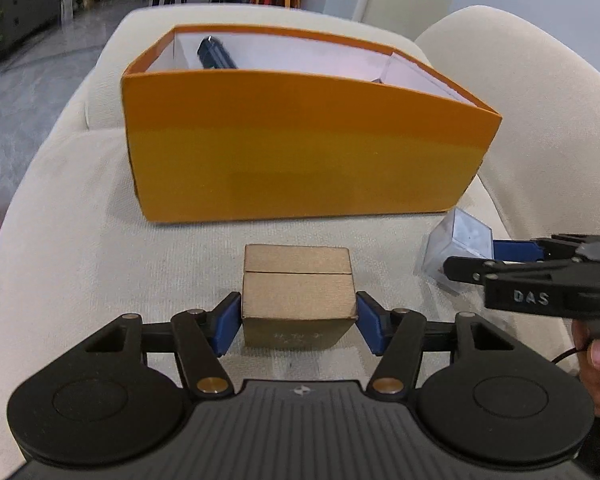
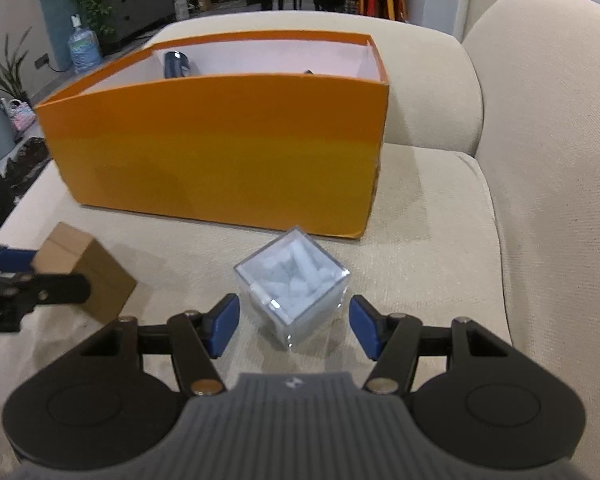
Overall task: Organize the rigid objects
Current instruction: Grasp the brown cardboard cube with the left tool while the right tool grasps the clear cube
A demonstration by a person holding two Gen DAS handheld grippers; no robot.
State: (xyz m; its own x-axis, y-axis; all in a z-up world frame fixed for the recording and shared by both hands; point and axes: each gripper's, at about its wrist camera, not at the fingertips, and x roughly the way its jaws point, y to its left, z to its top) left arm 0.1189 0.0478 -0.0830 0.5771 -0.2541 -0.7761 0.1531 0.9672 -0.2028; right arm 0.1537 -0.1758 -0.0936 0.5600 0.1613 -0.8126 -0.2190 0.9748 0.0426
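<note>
Our left gripper [image 1: 299,322] pinches the small brown cardboard box [image 1: 298,294] with both blue pads touching its sides. Our right gripper [image 2: 293,322] is spread around the clear plastic cube full of white bits [image 2: 294,284], with a gap on each side. Both sit on the cream sofa seat [image 2: 420,248], near the big orange cardboard box [image 1: 300,148]. A dark thing [image 1: 215,54] lies in its far left corner.
</note>
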